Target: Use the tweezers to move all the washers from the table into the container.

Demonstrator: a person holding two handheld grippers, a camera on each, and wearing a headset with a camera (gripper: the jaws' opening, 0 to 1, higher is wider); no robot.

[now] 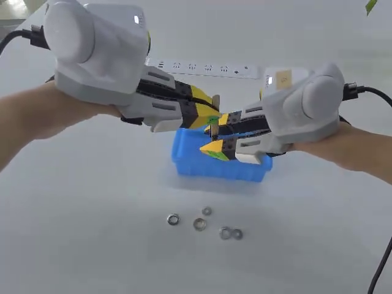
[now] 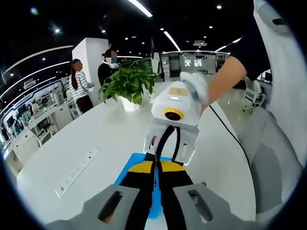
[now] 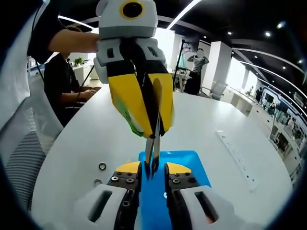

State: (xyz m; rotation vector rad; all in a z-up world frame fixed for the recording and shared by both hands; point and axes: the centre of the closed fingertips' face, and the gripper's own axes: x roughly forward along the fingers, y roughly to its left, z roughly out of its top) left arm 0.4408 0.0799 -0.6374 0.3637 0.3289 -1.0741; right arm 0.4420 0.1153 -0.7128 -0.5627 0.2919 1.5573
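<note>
Silver tweezers (image 3: 152,152) hang point-down from my left gripper (image 3: 153,130), whose yellow jaws are shut on their upper part. The tweezer tips sit between the jaws of my right gripper (image 3: 153,168), which stand slightly apart and do not visibly touch them. Both grippers meet nose to nose over the blue container (image 1: 202,165), the left gripper (image 1: 211,109) from the left and the right gripper (image 1: 215,131) from the right. Several steel washers (image 1: 199,224) lie loose on the white table in front of the container. I cannot see into the container.
A white power strip (image 1: 208,68) lies behind the container. Cables trail from both grippers. The left gripper view has a potted plant (image 2: 128,84) and standing people far off. A grey chair (image 3: 24,143) stands by the table's edge.
</note>
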